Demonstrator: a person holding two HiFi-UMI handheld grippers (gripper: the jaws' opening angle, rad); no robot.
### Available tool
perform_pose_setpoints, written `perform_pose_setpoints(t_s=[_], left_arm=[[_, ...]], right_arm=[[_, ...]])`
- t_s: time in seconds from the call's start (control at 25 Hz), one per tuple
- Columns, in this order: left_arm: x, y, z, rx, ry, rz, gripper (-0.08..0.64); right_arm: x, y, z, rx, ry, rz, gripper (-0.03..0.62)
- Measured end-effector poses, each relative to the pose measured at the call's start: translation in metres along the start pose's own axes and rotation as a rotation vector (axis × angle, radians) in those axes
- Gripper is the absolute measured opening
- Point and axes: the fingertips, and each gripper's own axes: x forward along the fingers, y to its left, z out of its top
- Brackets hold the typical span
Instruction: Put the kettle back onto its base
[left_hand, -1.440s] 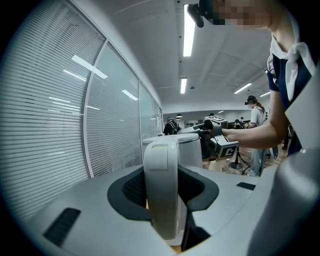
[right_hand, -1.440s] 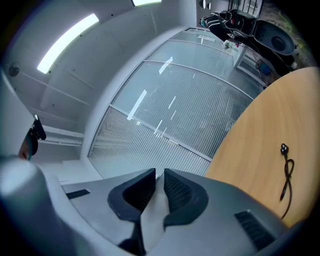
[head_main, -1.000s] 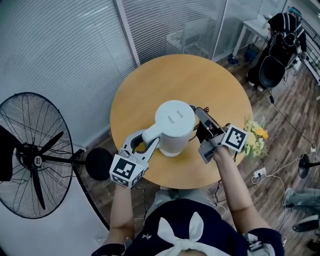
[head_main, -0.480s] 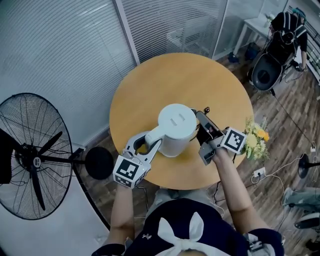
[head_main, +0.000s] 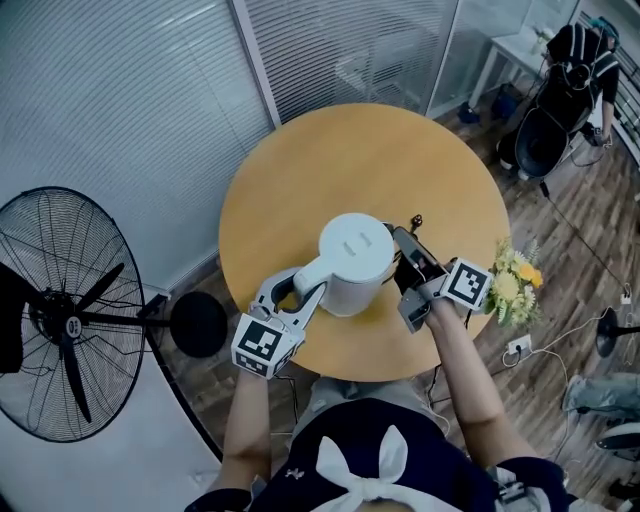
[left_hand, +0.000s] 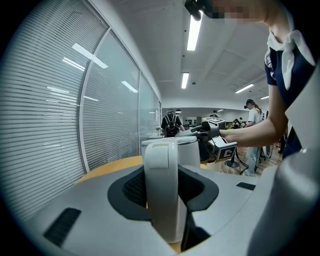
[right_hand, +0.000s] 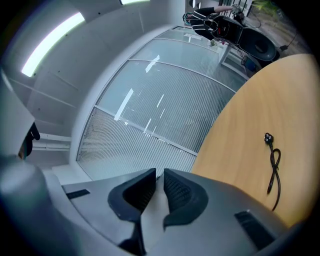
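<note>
Left tool (head_main: 293, 291) clamped on kettle (head_main: 353, 262) handle, right tool (head_main: 402, 243) jaws together

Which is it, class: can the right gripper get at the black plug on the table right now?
Probably yes: the plug lies on bare table ahead of the right gripper, nothing between them, the kettle off to one side. Its jaws would have to open first.
</note>
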Motion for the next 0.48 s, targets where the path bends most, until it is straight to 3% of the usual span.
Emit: perform_pose_setpoints(t_s=[0.48], left_arm=[[0.006,0.004,-0.017,-0.011,0.032,-0.003,0.150]], right_arm=[[0.004,-0.020,-0.011,0.013,0.021,-0.037,0.044]])
